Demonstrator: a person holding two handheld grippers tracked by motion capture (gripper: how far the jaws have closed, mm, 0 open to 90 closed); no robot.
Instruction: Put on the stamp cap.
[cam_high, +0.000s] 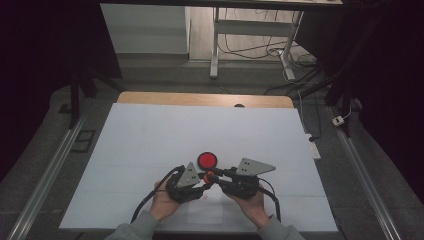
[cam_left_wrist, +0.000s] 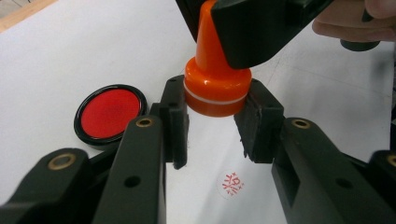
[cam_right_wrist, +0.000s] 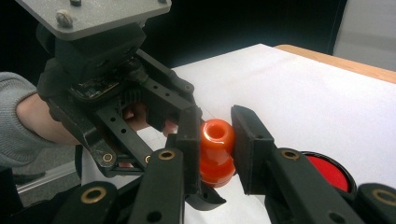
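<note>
You held the orange stamp (cam_left_wrist: 215, 88) clamped in both tools, left tool (cam_left_wrist: 212, 122) at its base, right tool (cam_right_wrist: 215, 140) at its handle; next call: re-ink at the red pad (cam_left_wrist: 110, 113)

Stamp (cam_left_wrist: 215, 88) above imprint (cam_left_wrist: 232, 184); ink pad (cam_left_wrist: 110, 113) left, on sheet (cam_left_wrist: 93, 46).

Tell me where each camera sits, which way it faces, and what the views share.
High view: above the person's side, looking forward and down on the white table; forearms, both hands.
Left gripper view: rides the left gripper, looking along its jaws at the orange stamp.
Right gripper view: rides the right gripper, looking toward the left gripper and its hand.
Shared: the stamp and red ink pad.
</note>
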